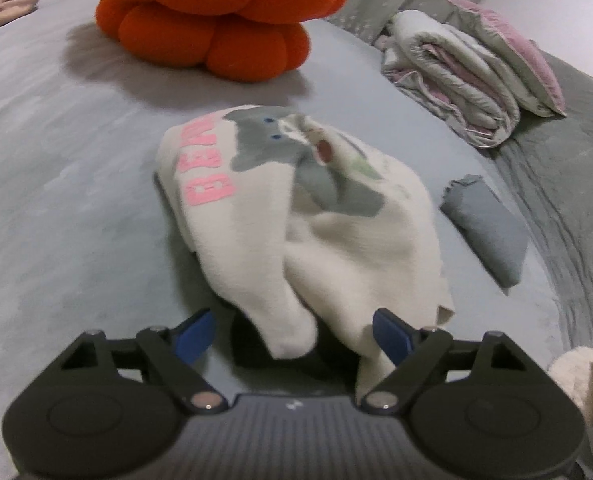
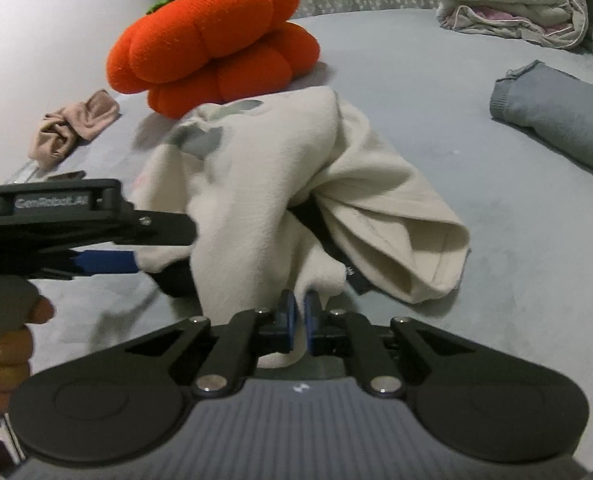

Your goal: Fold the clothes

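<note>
On a grey bed (image 1: 56,184), a cream sweatshirt (image 1: 296,208) with pink lettering is lying bunched in the middle, in front of an orange pumpkin cushion (image 1: 216,12). At the left, the left gripper (image 1: 292,334) is tilting downward with its blue pads standing apart around a lobe of the fabric, not pressing it. At the right, the right gripper (image 2: 296,318) is angling down too, its pads clamped together on the sweatshirt's near edge. The fold seems to be only starting; next, the left likely needs to pinch its own edge so both can lift and spread the garment.
</note>
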`<action>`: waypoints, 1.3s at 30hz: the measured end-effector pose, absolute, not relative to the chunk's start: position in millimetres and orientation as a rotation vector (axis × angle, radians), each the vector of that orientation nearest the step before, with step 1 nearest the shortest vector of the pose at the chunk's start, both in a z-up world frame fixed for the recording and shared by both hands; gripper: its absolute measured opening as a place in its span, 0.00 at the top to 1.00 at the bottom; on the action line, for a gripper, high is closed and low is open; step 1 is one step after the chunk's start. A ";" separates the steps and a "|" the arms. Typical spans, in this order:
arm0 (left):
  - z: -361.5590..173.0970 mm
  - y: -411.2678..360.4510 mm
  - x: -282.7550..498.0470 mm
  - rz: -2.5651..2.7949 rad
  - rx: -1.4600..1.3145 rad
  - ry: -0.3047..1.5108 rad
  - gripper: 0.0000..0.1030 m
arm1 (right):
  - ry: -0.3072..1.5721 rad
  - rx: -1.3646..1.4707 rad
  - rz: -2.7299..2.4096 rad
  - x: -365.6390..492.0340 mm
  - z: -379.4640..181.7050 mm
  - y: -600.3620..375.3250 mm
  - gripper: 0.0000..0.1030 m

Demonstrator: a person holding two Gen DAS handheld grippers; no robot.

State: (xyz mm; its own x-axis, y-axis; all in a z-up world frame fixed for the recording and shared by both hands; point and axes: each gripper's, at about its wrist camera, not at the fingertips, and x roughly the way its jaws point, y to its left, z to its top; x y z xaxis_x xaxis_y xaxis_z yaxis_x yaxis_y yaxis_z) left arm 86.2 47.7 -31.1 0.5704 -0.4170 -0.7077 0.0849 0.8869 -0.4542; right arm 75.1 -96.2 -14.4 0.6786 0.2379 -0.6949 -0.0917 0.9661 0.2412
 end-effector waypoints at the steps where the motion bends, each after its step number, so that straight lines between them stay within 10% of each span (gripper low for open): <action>1: -29.8 47.8 85.6 -0.313 -0.400 0.921 0.17 | 0.806 0.197 0.197 72.5 -12.2 -95.3 0.93; 14: -25.6 40.5 79.6 -0.372 -0.416 0.928 0.42 | 0.850 0.254 0.318 38.3 1.6 -87.0 0.93; 23: -14.3 38.3 71.9 -0.364 -0.385 0.901 0.41 | 0.871 0.252 0.254 42.7 -1.2 -91.5 0.85; 25: -10.4 36.0 70.2 -0.367 -0.367 0.881 0.40 | 0.880 0.239 0.227 44.3 -2.5 -93.9 0.76; 27: -6.5 33.5 68.5 -0.370 -0.347 0.860 0.37 | 0.872 0.225 0.192 44.3 -3.0 -96.9 0.31; 31: -1.6 26.7 67.5 -0.377 -0.315 0.830 0.32 | 0.832 0.193 0.150 41.3 2.1 -101.4 0.24; 34: -1.9 18.1 69.8 -0.375 -0.290 0.822 0.31 | 0.801 0.174 0.104 42.8 3.2 -104.9 0.01; 39: -6.8 6.0 76.9 -0.355 -0.262 0.812 0.31 | 0.699 0.124 0.072 39.3 3.4 -112.0 0.00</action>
State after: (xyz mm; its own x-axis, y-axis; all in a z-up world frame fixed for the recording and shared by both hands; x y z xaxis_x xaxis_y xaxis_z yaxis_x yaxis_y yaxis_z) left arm 76.9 6.0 -6.8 0.6345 -0.4057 -0.6579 0.2081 0.9094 -0.3601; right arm 39.3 -112.0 3.4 0.7634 0.1072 -0.6370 -0.0242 0.9902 0.1376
